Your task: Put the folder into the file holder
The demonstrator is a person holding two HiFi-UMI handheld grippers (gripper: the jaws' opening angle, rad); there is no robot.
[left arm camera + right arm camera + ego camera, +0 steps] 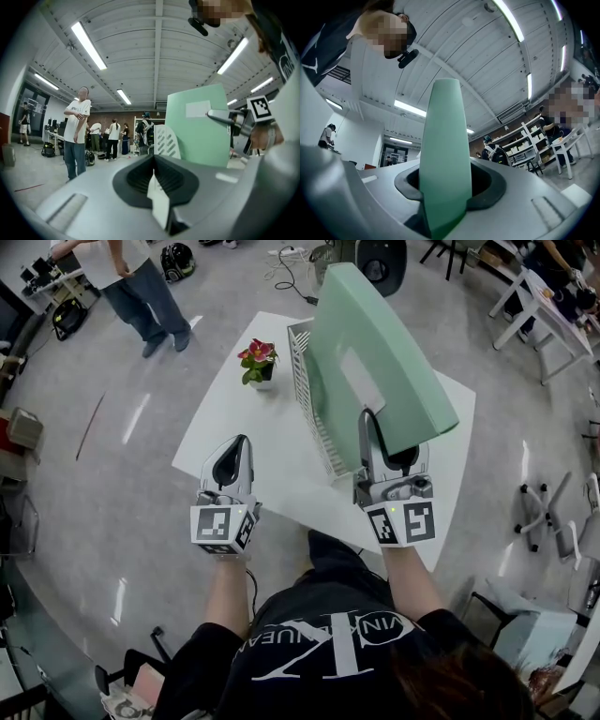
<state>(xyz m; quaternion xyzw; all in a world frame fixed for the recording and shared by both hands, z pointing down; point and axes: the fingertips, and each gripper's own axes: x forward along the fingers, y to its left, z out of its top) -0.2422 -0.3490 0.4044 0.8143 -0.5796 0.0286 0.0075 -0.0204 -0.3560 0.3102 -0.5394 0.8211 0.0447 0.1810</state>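
A pale green folder (375, 362) with a white label stands upright in the air, its lower part over the white wire file holder (307, 395) on the white table (281, 474). My right gripper (368, 420) is shut on the folder's near lower edge; in the right gripper view the folder (443, 154) rises out from between the jaws. My left gripper (239, 444) hovers over the table to the left of the holder, shut with nothing in it. From the left gripper view the folder (201, 126) and holder (166, 140) show ahead to the right.
A small pot of red flowers (258, 362) stands on the table left of the holder. A person (141, 287) stands on the floor at the far left. White desks and chairs (548, 315) line the right side.
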